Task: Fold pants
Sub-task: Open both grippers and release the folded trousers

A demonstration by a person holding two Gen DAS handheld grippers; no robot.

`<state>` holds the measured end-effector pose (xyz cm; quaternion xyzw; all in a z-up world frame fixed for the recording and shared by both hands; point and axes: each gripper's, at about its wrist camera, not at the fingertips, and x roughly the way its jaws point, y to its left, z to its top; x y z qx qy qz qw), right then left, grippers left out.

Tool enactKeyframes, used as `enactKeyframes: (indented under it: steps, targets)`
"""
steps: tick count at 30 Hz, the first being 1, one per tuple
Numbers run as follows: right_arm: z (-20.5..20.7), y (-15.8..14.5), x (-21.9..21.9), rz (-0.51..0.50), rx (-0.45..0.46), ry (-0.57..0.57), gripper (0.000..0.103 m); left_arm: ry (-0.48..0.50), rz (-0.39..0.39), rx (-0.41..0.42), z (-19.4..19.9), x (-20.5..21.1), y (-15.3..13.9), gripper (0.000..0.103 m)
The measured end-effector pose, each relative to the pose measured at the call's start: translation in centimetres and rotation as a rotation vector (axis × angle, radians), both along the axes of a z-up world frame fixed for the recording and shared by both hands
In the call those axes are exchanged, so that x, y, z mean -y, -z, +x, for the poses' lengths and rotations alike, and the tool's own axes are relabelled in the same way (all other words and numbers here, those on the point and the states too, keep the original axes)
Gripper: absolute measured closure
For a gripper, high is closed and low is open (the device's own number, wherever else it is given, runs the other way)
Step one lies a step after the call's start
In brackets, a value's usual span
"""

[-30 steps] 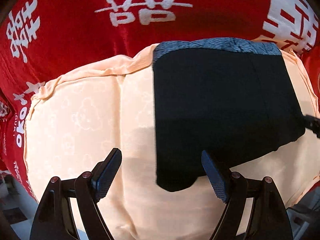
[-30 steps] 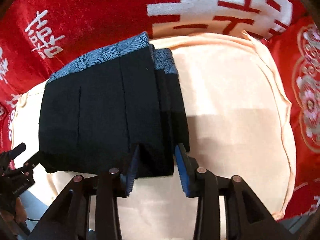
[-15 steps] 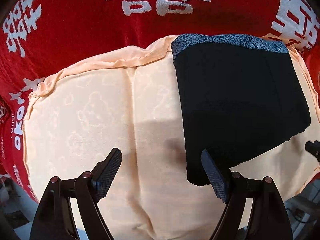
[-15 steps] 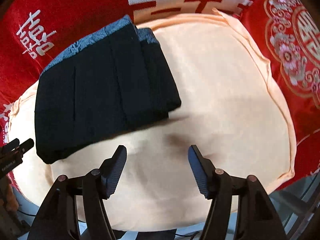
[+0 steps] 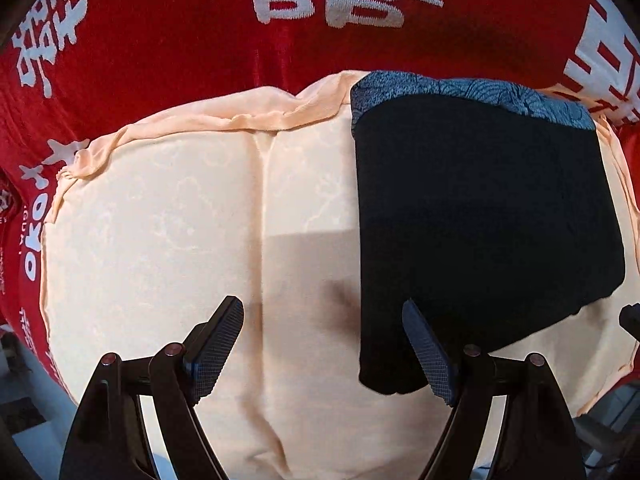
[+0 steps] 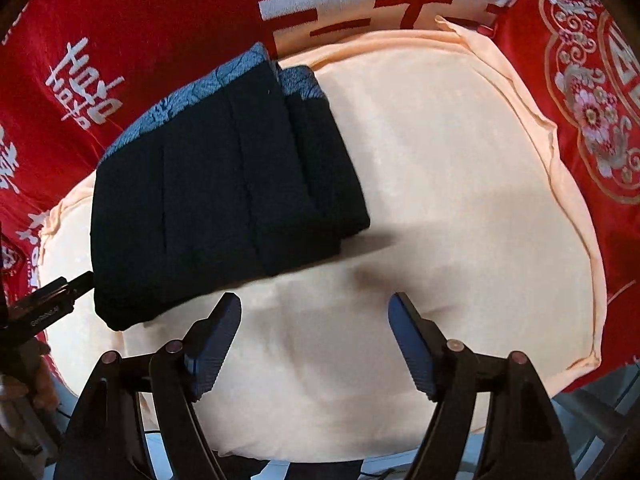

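Black pants (image 5: 480,220) with a blue patterned waistband lie folded into a compact stack (image 6: 216,196) on a peach cushion (image 5: 160,240). My left gripper (image 5: 324,348) hangs open over the cushion, just left of the stack's near corner, with nothing between its pads. My right gripper (image 6: 316,340) hovers over bare cushion (image 6: 460,200) to the right of and below the stack. Its jaws are opening and hold nothing. The left gripper's tip (image 6: 52,300) shows at the left edge of the right wrist view, beside the stack.
A red cloth (image 5: 160,40) with white characters surrounds the cushion on the far side. A red embroidered cushion (image 6: 600,100) sits at the right. The cushion's near edge drops off to a grey floor (image 6: 600,412). A hand (image 6: 24,376) shows at lower left.
The right gripper let go of the stack's near edge, opened wide and drew away to the right onto bare cushion. The left gripper shifted slightly left of the stack, still open.
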<state>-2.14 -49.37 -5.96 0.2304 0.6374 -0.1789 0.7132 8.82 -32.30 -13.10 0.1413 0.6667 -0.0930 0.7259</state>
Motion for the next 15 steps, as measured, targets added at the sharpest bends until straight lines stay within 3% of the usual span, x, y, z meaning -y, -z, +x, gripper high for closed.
enactKeyframes:
  steps: [4,6,15]
  targets:
    - [0.2,0.1,1.4,0.022,0.019,-0.002,0.024,-0.011,-0.021,0.0,0.4,0.2,-0.1,0.02]
    - [0.4,0.2,1.8,0.036,0.03,-0.002,0.023,-0.021,-0.008,0.012,0.7,0.3,-0.1,0.0]
    - [0.4,0.8,3.3,0.09,0.09,-0.029,0.018,-0.052,-0.048,0.002,2.5,0.8,0.1,0.0]
